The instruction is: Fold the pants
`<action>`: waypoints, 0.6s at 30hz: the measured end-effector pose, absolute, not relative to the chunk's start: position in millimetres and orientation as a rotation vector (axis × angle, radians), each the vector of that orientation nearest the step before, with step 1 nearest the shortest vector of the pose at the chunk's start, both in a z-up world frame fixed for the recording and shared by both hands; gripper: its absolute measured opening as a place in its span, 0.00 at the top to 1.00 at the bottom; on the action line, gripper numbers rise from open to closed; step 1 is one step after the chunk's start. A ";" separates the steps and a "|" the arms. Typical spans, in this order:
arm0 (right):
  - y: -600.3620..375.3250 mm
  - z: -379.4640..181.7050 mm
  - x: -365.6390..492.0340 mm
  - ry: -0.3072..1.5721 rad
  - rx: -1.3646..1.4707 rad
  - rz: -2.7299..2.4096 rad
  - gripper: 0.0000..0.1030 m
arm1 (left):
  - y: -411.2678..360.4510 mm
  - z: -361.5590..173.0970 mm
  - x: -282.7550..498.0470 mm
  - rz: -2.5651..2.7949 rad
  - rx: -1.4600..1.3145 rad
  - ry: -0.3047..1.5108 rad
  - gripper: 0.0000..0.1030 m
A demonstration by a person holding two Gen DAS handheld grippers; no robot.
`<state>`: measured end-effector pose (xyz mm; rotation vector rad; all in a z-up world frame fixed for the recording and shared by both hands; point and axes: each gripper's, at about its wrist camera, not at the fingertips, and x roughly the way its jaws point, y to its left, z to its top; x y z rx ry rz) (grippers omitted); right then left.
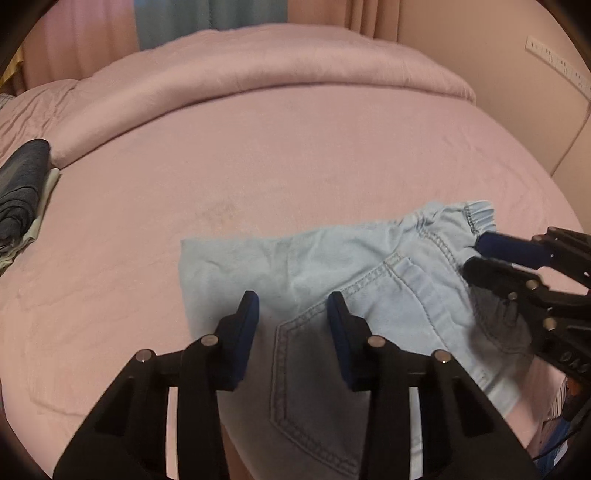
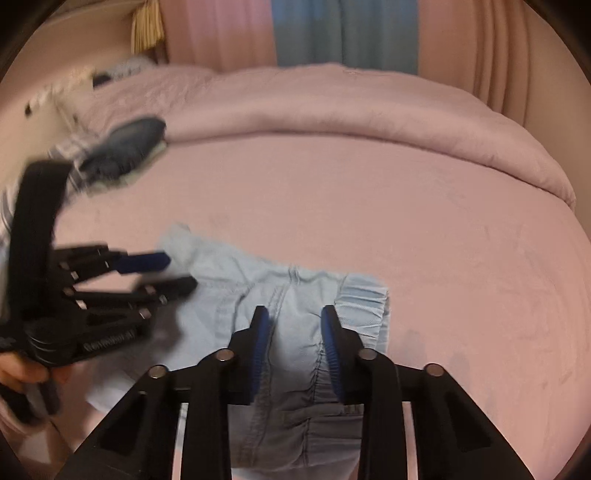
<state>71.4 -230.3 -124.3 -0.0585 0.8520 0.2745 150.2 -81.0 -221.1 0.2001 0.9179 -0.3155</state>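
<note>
Light blue denim pants (image 1: pixel 369 258) lie folded and crumpled on the pink bed (image 1: pixel 258 166), with a back pocket (image 1: pixel 314 369) facing up. My left gripper (image 1: pixel 293 302) is shut on the pants near the pocket, denim filling the gap between its blue pads. Seen from the right wrist, the left gripper (image 2: pixel 181 271) pinches the left edge of the pants (image 2: pixel 229 295). My right gripper (image 2: pixel 293 315) is shut on the gathered elastic waistband (image 2: pixel 364 306). From the left wrist, the right gripper (image 1: pixel 471 256) bites the pants just below the waistband (image 1: pixel 476 214).
A rolled pink duvet (image 1: pixel 258 74) runs across the far side of the bed. A stack of dark folded clothes (image 1: pixel 22 184) sits at the left edge. Curtains (image 2: pixel 343 33) hang behind. A hand (image 2: pixel 18 369) holds the left gripper.
</note>
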 end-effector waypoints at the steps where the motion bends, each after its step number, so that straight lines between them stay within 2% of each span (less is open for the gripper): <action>1: -231.8 -132.2 73.9 0.885 -0.052 0.279 0.72 | -82.6 -224.9 152.1 -0.313 0.209 0.927 0.63; 5: -236.5 -139.1 73.1 0.899 -0.034 0.291 0.73 | -86.9 -232.8 155.9 -0.312 0.235 0.939 0.62; 13: -223.5 -112.9 54.5 0.839 0.006 0.330 0.73 | -85.5 -228.8 156.5 -0.309 0.202 0.945 0.62; 18: -211.5 -122.6 34.3 0.874 -0.035 0.370 0.73 | -84.6 -220.8 148.4 -0.301 0.184 0.930 0.63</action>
